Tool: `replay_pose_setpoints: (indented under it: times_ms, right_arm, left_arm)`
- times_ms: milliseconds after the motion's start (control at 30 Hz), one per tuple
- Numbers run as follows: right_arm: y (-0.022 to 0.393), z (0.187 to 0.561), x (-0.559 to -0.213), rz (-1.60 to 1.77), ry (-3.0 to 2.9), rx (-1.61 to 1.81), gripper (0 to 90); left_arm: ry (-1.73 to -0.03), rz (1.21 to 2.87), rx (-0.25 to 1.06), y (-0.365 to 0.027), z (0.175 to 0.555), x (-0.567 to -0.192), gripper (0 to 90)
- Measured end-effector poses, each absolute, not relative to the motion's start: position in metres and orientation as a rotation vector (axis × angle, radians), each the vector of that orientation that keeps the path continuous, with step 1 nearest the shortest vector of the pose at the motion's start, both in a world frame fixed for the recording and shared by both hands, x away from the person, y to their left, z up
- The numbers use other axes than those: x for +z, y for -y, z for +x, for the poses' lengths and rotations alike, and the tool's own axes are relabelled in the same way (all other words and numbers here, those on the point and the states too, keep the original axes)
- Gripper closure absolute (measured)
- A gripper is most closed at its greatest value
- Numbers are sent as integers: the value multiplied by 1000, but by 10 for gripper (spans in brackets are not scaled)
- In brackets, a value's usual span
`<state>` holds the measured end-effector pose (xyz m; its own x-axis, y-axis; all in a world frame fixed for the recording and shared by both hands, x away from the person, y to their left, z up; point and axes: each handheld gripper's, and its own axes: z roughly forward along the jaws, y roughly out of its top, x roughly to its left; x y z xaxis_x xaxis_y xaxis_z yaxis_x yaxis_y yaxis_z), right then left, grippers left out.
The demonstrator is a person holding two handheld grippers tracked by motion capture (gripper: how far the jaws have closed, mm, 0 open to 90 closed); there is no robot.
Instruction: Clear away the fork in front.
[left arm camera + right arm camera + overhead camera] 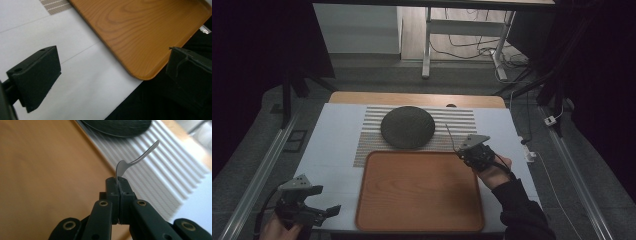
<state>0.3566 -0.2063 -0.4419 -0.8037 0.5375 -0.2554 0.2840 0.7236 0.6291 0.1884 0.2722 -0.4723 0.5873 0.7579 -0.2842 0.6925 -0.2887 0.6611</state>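
Observation:
My right gripper (460,154) is shut on a thin metal utensil (451,137), just past the right far corner of the wooden tray (419,190). In the right gripper view the jaws (119,180) pinch the utensil's wide end and its curved handle (140,157) sticks out over the striped placemat (155,170). A dark round dish (407,127) rests on the placemat (457,120) behind the tray. My left gripper (326,199) stands open with nothing in it at the table's near left corner, beside the tray's near corner (140,30).
A white mat (332,145) covers the table, with its near edge close to the left gripper (112,62). Bare wooden tabletop (412,98) shows at the far edge. Beyond stand desk legs (426,50) and floor cables (472,50). Metal rails (262,175) flank the table.

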Motion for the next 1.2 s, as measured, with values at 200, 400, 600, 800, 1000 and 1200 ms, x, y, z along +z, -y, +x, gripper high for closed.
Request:
replay_pose_setpoints:
  times_ms: [200, 400, 600, 800, 1000, 1200]
  right_arm:
    - [225, 341, -436, 721, -2553, 1067, 893]
    - [232, 326, -433, 712, -2591, 1204, 893]
    - [230, 312, -432, 668, -2634, 1298, 893]
    - [226, 297, -431, 623, -2681, 1394, 893]
    - [222, 284, -430, 549, -2731, 1439, 893]
    - [216, 275, -430, 498, -2764, 1494, 893]
  left_arm:
    - [-1101, 2044, 107, -264, 193, -468, 0]
    - [-1017, 2061, 103, -254, 203, -466, 0]
    - [-936, 2120, 112, -237, 215, -462, 0]
    - [-838, 2162, 121, -221, 232, -456, 0]
    - [-756, 2206, 133, -203, 249, -455, 0]
    - [-713, 2247, 119, -184, 263, -451, 0]
